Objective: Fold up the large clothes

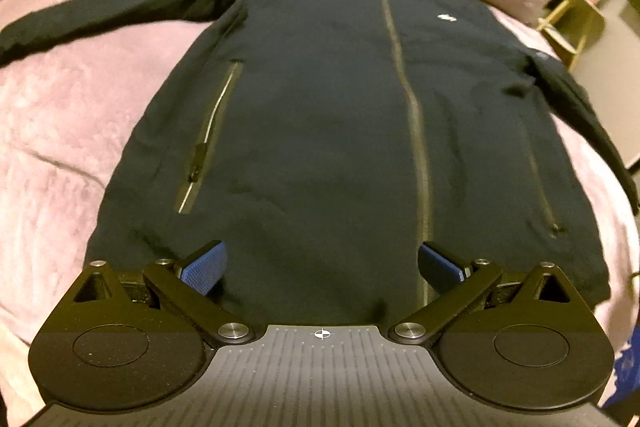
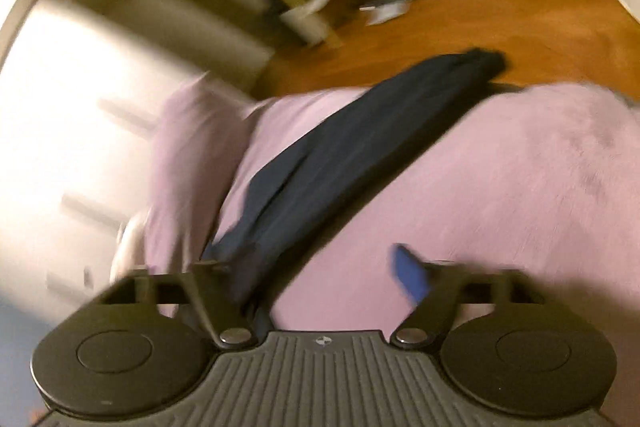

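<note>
Jacket [image 1: 320, 107]: flat, zipped, front up on pink bedspread [image 1: 60, 147]. We judge it soft, floppy; grab at hem corners. Left gripper [image 1: 323, 263] gapes above hem; right gripper [image 2: 312, 267] prob. unclamped, sleeve [image 2: 360, 147] between its fingers.

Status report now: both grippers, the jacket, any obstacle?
Left gripper open over jacket hem, holding nothing. Right gripper open over one sleeve, no grip. Jacket flat on pink blanket, unfolded. Nothing on it.
</note>
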A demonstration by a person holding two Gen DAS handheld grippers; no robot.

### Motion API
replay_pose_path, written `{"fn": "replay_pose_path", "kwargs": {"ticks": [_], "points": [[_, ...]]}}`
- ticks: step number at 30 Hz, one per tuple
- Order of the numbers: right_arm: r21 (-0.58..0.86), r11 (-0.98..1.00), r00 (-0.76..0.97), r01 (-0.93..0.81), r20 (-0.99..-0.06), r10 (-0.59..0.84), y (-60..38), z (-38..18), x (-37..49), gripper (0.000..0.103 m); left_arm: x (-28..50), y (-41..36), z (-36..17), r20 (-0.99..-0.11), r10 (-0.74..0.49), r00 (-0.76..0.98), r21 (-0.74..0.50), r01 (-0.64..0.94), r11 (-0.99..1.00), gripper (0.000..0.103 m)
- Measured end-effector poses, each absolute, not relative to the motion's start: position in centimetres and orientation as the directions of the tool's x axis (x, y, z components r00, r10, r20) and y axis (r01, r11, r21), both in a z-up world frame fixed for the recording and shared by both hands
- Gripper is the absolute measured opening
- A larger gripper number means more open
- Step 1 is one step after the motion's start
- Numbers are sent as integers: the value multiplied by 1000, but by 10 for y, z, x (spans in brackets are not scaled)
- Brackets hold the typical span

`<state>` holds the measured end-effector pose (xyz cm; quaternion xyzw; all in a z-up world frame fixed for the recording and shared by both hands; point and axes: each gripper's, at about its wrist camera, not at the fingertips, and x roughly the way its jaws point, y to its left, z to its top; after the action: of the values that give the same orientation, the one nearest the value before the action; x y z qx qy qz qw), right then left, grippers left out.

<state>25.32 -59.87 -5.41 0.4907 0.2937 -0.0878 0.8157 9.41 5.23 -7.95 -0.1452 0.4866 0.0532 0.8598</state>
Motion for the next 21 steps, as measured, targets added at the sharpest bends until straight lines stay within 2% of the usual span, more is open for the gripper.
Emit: {"fn": "replay_pose_path", "kwargs": {"ticks": [3, 6, 11, 14, 15, 17, 19, 21], "points": [[763, 382, 801, 521, -592, 90, -623, -91, 276, 48, 106, 55, -85, -858, -40, 512, -200, -260, 945, 103], [802, 253, 819, 541, -571, 59, -640, -115, 293, 41, 118, 56, -87, -860, -32, 510, -198, -275, 941, 103], [825, 185, 838, 534, -546, 14, -651, -126, 323, 37, 132, 54, -92, -866, -19, 500, -183, -281, 942, 103], [812, 165, 820, 560, -571, 29, -660, -133, 337, 18, 138, 53, -95, -876, -14, 482, -168, -279, 946, 103], [808, 169, 816, 565, -577, 33, -663, -129, 340, 16, 138, 54, -96, -879, -15, 476, -167, -279, 946, 103], [763, 259, 788, 593, -616, 11, -657, -115, 352, 14, 138, 57, -97, -880, -15, 474, -167, -281, 945, 103], [674, 434, 767, 598, -639, -63, -643, -81, 356, 13, 138, 63, -95, -880, -12, 475, -167, -286, 943, 103], [543, 656, 789, 523, -601, -131, -604, -37, 370, 13, 137, 70, -90, -872, -5, 489, -171, -295, 940, 103]]}}
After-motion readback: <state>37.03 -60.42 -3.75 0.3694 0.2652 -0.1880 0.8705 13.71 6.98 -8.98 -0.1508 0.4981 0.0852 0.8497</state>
